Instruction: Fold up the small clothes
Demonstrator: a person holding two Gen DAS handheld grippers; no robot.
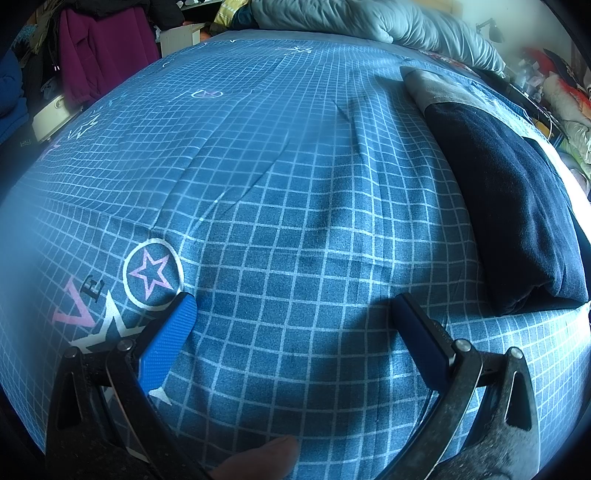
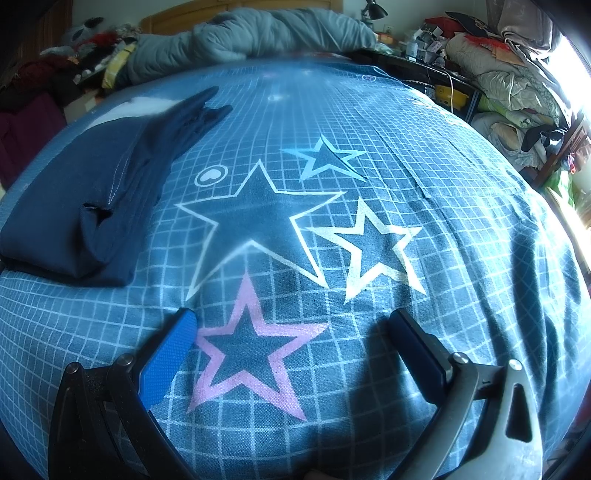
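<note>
Blue cloth with a white grid covers the whole bed [image 1: 288, 206] — big stars are printed on it, one pink star [image 2: 251, 354], one white star [image 2: 373, 251] and a large star [image 2: 258, 218] with a thin outline. The left gripper [image 1: 291, 314] hangs just over the sheet with its two blue pads spread wide apart and nothing between them. A fingertip [image 1: 266, 458] peeks in at the bottom edge of the left wrist view. The right gripper [image 2: 291, 328] is the same: pads spread wide, nothing held, with the pink star right under the gap.

The dark navy garment [image 1: 517, 206] lies folded on the sheet. In the left wrist view it sits off to the right of the claw, near it but not touching. In the right wrist view the same navy garment [image 2: 81, 206] lies off to the left, with a small hole in one fold and a loose end trailing away toward the far side of the bed.

At the head of the bed a grey quilt [image 2: 255, 33] is bunched up. A purple garment [image 1: 103, 51] hangs beside the bed, and heaps of bedding [image 2: 517, 81] are stacked along the other side — I can't make out any box or basket holding clothes.
</note>
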